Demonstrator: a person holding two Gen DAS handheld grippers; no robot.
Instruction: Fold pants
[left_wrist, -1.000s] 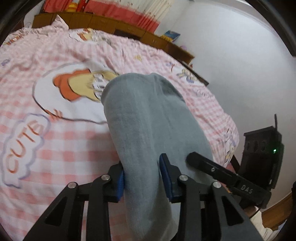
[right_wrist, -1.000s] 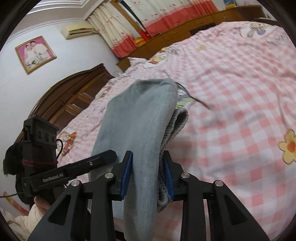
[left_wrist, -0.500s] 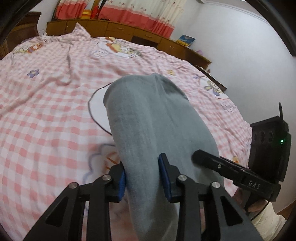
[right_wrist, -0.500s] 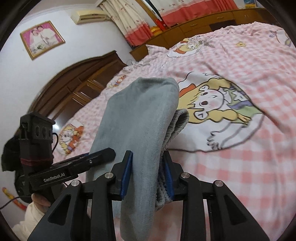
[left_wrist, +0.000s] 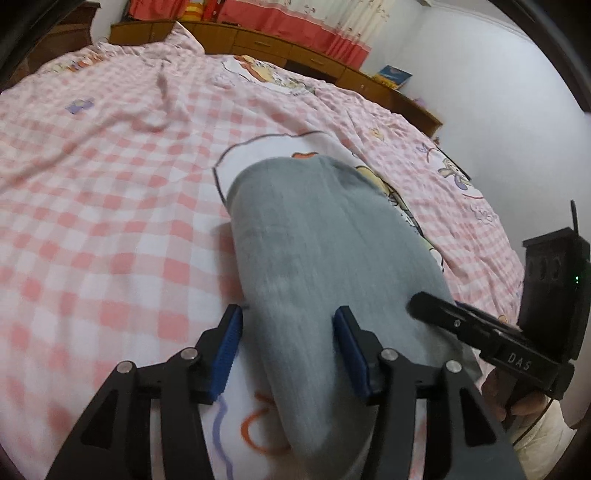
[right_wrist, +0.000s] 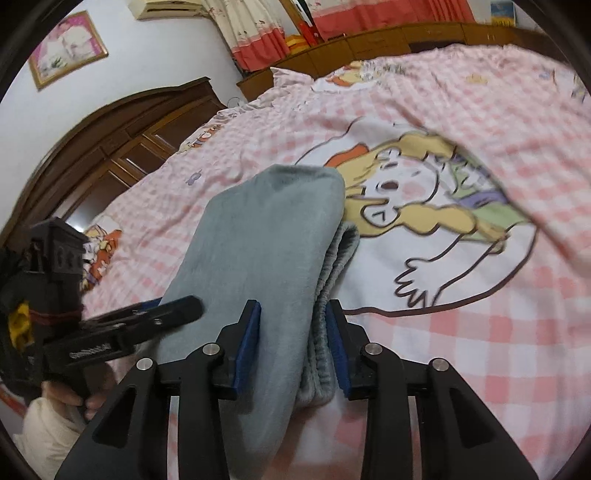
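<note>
The grey pants (left_wrist: 317, 240) lie as a folded bundle on the pink checked bed sheet (left_wrist: 110, 184). My left gripper (left_wrist: 288, 343) straddles their near end, its blue pads spread a little wider than the cloth. In the right wrist view the pants (right_wrist: 266, 236) show a gathered waistband edge (right_wrist: 332, 280) on the right side. My right gripper (right_wrist: 293, 339) is shut on that near end, both pads pressing the fabric. Each gripper also shows in the other's view: the right one (left_wrist: 480, 339) at the right, the left one (right_wrist: 147, 321) at the left.
The sheet (right_wrist: 480, 332) carries a large cartoon print beside the pants. A dark wooden headboard (right_wrist: 110, 147) stands at the left, low wooden cabinets (left_wrist: 258, 37) and red curtains at the far side, and a white wall at the right. A hand (left_wrist: 517, 398) holds the right gripper.
Both grippers have carried the pants forward over the bed and lowered them onto the cartoon print. The left gripper's pads have spread apart; the right pads keep their grip.
</note>
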